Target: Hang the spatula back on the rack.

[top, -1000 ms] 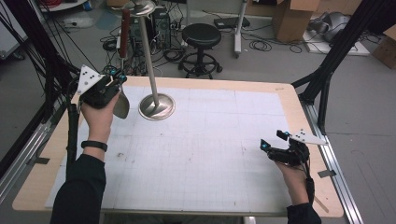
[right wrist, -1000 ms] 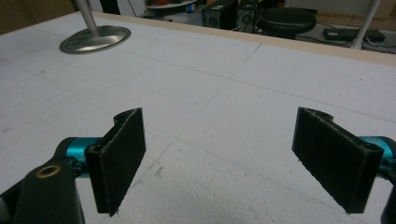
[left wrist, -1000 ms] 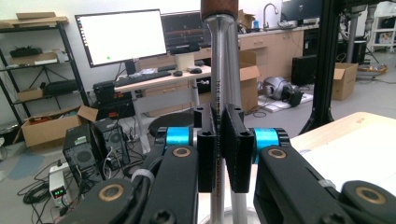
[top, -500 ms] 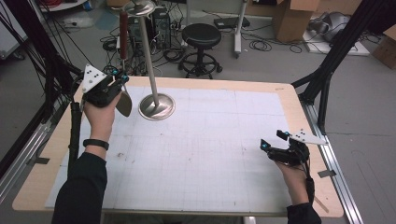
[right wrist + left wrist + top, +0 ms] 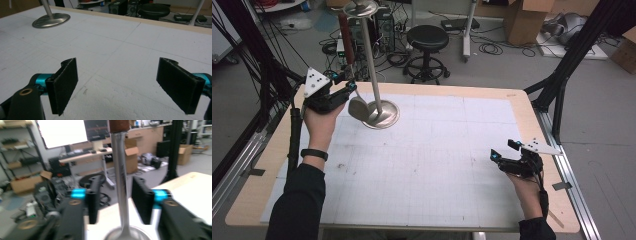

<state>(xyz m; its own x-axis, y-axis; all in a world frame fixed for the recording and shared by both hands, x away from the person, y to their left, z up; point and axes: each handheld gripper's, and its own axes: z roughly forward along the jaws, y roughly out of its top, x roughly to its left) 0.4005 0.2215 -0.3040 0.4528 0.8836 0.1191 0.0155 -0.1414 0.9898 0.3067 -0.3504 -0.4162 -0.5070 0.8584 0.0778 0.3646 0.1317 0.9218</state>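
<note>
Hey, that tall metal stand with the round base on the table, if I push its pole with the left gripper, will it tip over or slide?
The metal stand looks top-heavy: a tall thin pole over a fairly small round base, so a high push would probably tip it. Its polished base on the smooth table may slide if nudged low. The left gripper stands open around the pole.

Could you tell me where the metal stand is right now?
In the high view, the metal stand sits at the table's far left, beside the left gripper.

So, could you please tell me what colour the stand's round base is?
Shiny silver metal round base, clearest in the right gripper view.
</note>
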